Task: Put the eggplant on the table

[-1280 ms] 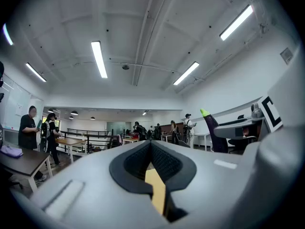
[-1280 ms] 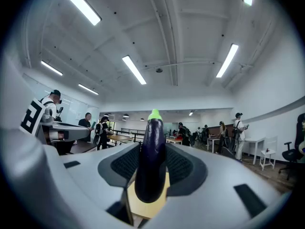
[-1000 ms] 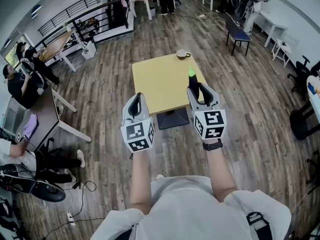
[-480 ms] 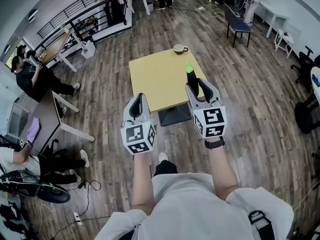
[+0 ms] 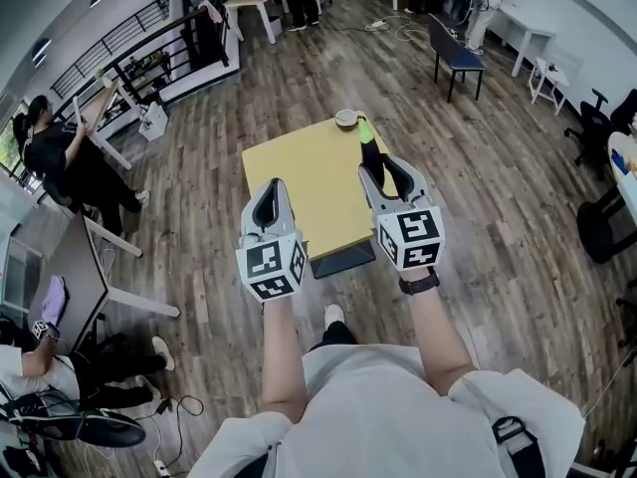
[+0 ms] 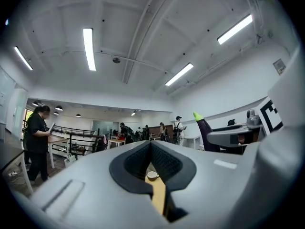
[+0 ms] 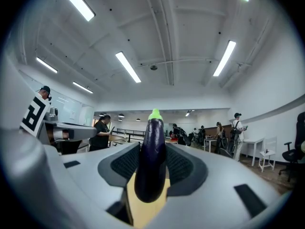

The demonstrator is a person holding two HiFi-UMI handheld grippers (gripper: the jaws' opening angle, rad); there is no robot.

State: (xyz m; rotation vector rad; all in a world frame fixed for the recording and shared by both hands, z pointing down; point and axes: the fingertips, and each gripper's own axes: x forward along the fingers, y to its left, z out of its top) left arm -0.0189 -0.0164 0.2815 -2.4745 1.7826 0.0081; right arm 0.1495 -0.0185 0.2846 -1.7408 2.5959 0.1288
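The eggplant [image 7: 150, 161] is upright, clamped between the jaws of the right gripper [image 5: 384, 174] and held in the air, seemingly above the table's [image 5: 289, 172] right edge. It is not yet set down, so lowering and release remain. The left gripper [image 5: 271, 195] is closed and empty.

Right gripper [image 5: 386, 172] has the eggplant [image 5: 371, 155] pinched upright, green cap up, over the right side of the yellow table [image 5: 289, 177]. Left gripper [image 5: 268, 189] carries nothing (white cup [image 5: 346, 118] sits at the table's far edge).
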